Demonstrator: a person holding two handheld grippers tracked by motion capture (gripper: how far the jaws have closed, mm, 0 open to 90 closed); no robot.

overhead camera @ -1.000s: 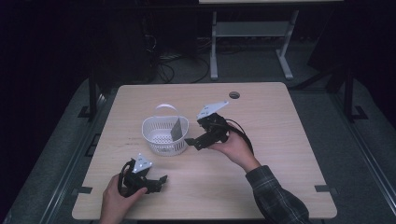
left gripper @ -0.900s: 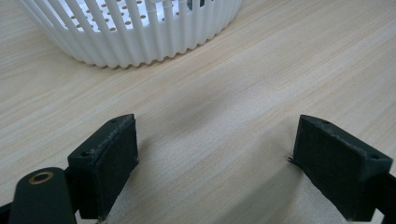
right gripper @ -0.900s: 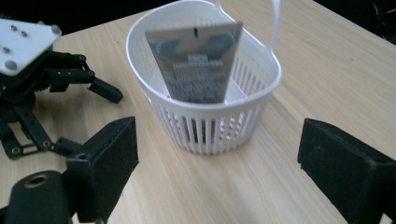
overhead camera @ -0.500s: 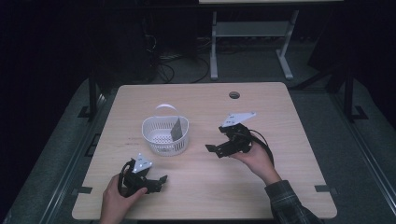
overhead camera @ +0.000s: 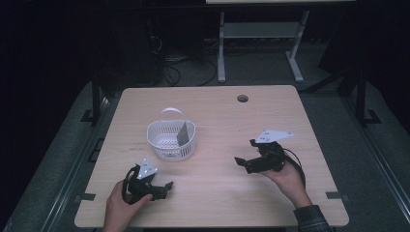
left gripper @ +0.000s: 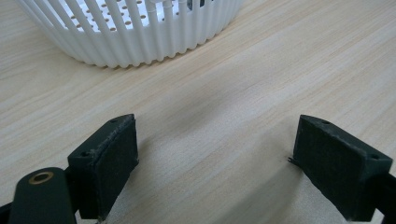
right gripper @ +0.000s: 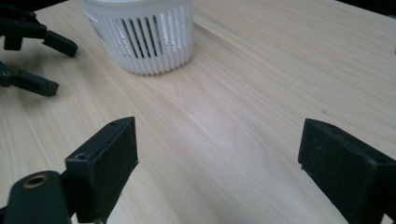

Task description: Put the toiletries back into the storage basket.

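White basket [overhead camera: 171,138] stood mid-table, a grey card-like piece [overhead camera: 183,133] upright inside it, possibly a sponge. Placement looked complete, nothing left outside. Left gripper [overhead camera: 162,186] near basket, right gripper [overhead camera: 245,153] well apart from it, both spread wide, empty. Pale wood table [overhead camera: 217,116]; room dark.

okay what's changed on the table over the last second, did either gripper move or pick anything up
The right gripper moved: a second ago it was at the white basket, and it has since drawn back toward the person and to the right, ending well clear of the basket with jaws open and empty. Nothing was picked up. The left gripper, the basket and the grey card standing in it stayed put.
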